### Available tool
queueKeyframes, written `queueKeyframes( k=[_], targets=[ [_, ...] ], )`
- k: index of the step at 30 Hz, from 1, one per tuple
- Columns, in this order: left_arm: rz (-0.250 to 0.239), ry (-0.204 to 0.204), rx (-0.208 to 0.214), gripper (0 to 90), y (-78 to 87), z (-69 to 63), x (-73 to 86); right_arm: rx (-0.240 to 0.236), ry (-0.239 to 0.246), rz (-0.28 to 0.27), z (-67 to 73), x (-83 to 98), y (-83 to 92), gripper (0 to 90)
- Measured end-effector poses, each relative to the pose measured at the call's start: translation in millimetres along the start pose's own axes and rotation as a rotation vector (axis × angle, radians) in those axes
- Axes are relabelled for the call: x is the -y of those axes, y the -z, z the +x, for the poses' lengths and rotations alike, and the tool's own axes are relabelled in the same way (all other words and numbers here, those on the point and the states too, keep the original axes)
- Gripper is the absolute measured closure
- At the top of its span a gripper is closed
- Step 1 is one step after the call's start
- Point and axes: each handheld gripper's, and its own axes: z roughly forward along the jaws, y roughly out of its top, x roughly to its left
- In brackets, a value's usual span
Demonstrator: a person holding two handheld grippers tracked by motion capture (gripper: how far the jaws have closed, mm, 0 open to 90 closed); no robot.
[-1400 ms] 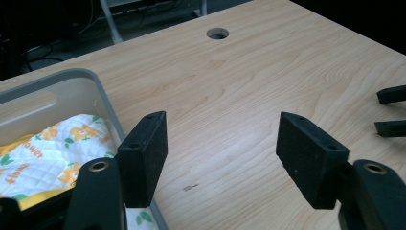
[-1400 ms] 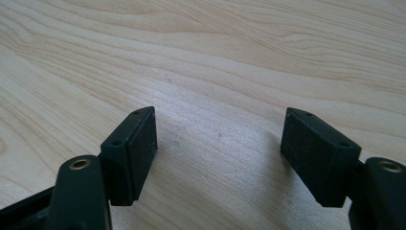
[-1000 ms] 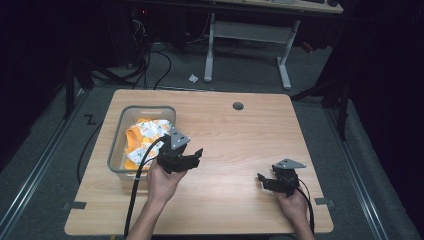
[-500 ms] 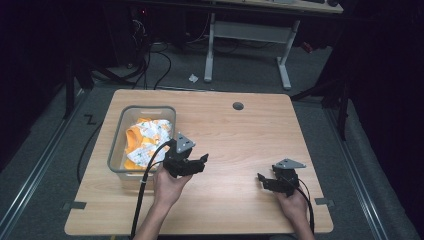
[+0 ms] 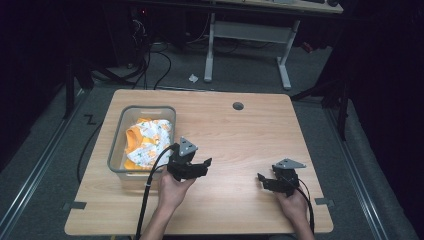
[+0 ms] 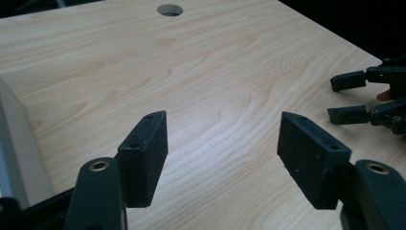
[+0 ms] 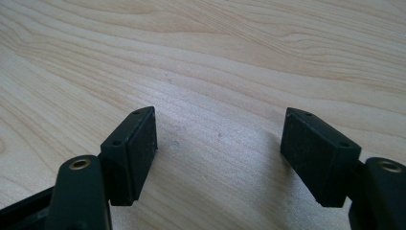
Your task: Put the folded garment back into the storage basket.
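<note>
High view: left gripper (image 5: pixel 202 165) jaws parted wide, nothing between them, over bare table (image 5: pixel 240 135) just right of the clear bin (image 5: pixel 116 155). Right gripper (image 5: pixel 264 180) likewise wide and empty, low over the wood, well apart. Bin holds crumpled orange-and-white cloth (image 5: pixel 147 142).

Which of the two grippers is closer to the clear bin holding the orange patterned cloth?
The left gripper: it sits right beside the bin, while the right gripper rests far across the table.

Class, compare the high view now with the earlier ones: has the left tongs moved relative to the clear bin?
Yes. The left tongs has drawn back from over the bin toward the person and slightly right, now over bare table.
</note>
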Motion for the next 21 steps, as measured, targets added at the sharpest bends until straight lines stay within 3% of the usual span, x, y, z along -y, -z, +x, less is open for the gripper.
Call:
queueKeyframes(
  k=[21],
  targets=[
    [0.068, 0.056, 0.039, 35.4, -27.7, -4.4, 33.4, -0.001, 0.0, 0.001, 0.0, 0.0, 0.1, 28.8]
  ],
)
